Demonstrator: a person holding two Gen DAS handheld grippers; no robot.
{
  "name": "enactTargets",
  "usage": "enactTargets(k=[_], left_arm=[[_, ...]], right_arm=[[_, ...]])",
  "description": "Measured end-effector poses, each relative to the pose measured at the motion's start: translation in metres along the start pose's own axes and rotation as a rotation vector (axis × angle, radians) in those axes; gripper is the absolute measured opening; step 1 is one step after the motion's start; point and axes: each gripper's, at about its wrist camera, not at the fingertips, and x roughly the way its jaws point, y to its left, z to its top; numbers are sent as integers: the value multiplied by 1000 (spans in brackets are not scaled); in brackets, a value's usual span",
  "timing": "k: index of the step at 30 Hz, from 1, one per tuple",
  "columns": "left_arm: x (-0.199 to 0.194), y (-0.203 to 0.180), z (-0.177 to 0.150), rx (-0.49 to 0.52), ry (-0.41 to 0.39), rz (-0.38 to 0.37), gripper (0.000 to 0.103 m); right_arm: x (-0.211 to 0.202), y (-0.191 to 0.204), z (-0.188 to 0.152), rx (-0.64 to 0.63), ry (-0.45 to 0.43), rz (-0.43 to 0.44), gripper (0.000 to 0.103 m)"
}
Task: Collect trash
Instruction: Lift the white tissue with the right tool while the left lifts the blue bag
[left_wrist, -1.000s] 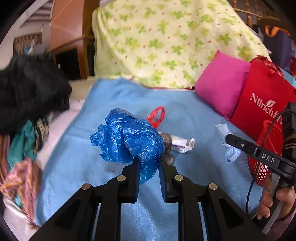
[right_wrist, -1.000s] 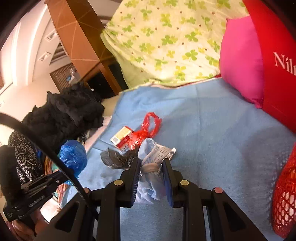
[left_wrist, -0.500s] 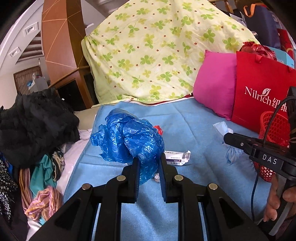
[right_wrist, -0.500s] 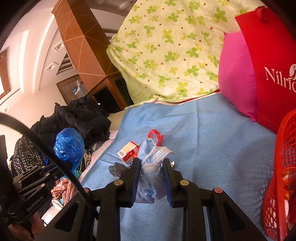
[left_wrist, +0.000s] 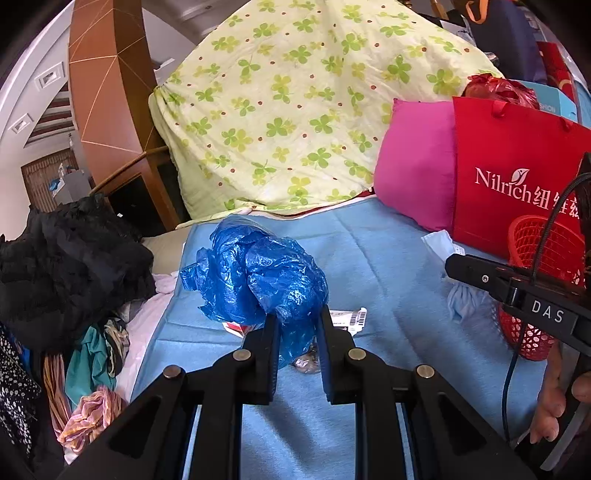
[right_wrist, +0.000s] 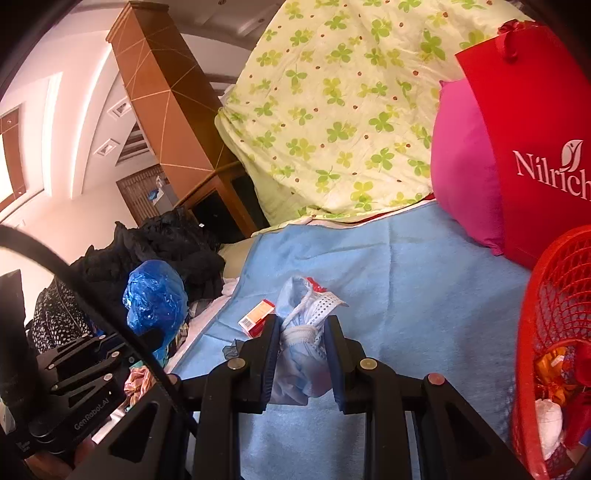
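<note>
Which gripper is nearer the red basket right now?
Right. The right gripper, holding a light blue mask, sits just beside the red basket; the left gripper, clamping a blue plastic bag, is farther across the bed.

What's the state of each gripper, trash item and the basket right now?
left gripper: shut on blue plastic bag, held above the bed
right gripper: shut on pale blue mask, off the sheet
red basket: upright beside the red bag, already holding wrappers
small carton: lying loose on the blue sheet
barcode wrapper: lying loose on the sheet
</note>
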Motion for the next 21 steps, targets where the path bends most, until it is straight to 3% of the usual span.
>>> enactTargets(k=[15, 21], left_arm=[[-5, -15, 11, 59, -7, -13, 20], [4, -21, 3, 57, 24, -22, 20]], right_arm=[[-9, -13, 5, 36, -24, -6, 27], [-14, -16, 7, 46, -37, 0, 27]])
